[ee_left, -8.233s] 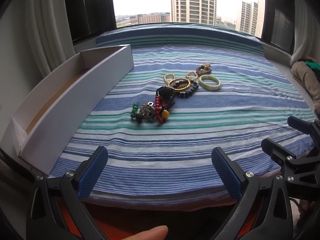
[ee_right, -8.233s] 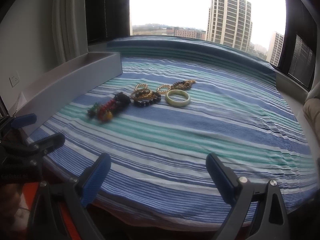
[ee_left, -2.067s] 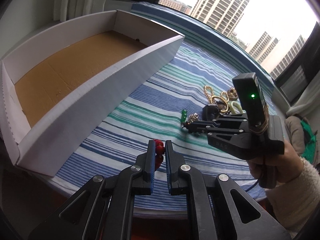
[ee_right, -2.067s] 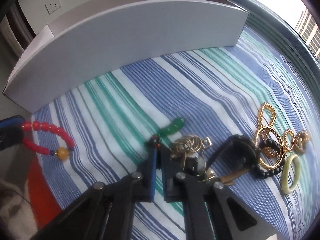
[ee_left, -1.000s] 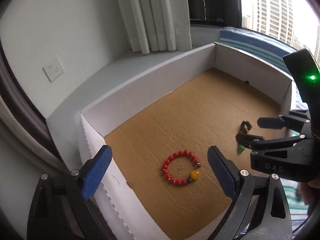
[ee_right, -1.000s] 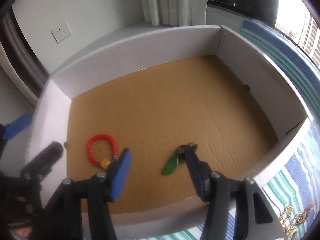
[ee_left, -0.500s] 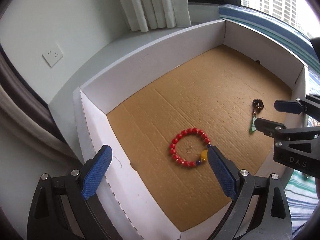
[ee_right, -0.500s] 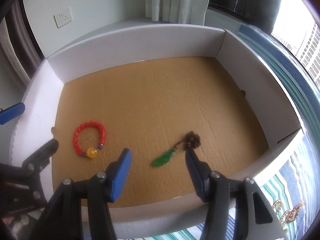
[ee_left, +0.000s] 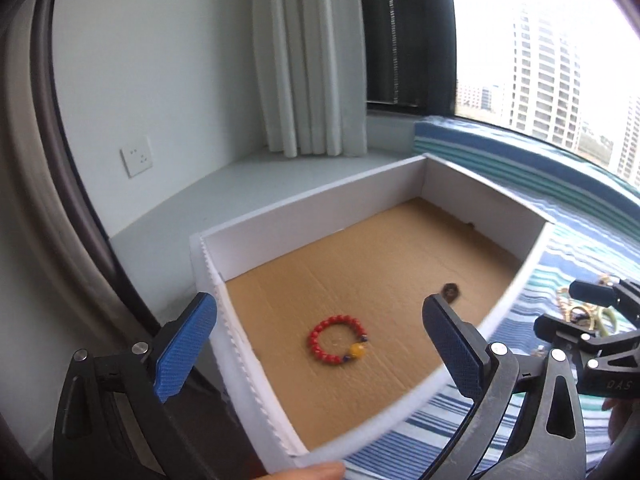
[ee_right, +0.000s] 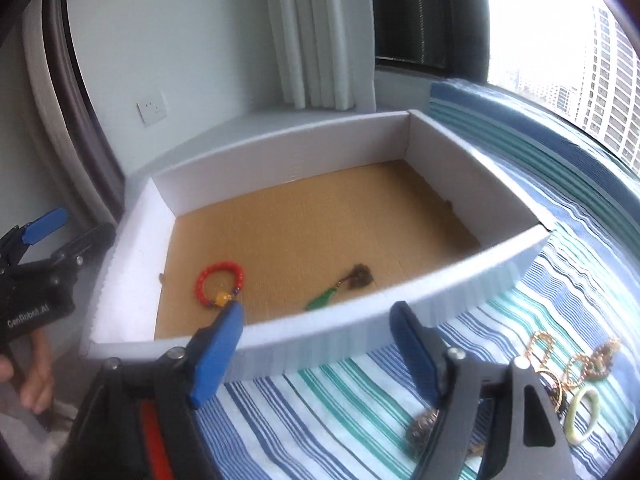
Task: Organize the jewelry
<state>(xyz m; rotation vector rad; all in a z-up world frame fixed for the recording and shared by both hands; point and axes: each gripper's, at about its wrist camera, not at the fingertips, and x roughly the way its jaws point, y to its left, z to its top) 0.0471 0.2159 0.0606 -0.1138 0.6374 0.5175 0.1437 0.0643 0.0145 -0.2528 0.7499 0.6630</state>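
Red bead bracelet (ee_left: 338,340) and green pendant (ee_right: 322,298) lie apart in box (ee_right: 460,296)

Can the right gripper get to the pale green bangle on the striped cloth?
Probably yes. The right gripper is open and holds nothing, and the bangle lies uncovered on the striped cloth, outside the box. Gold chains lie close beside it, so it might catch them too.

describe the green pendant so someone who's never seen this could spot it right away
Find the white box with the brown cardboard floor, at the edge of the striped cloth. Only two pieces lie inside; the green pendant is near the front wall, right of the red bracelet. It is a slim green leaf shape on a dark knotted cord, not a bead ring.
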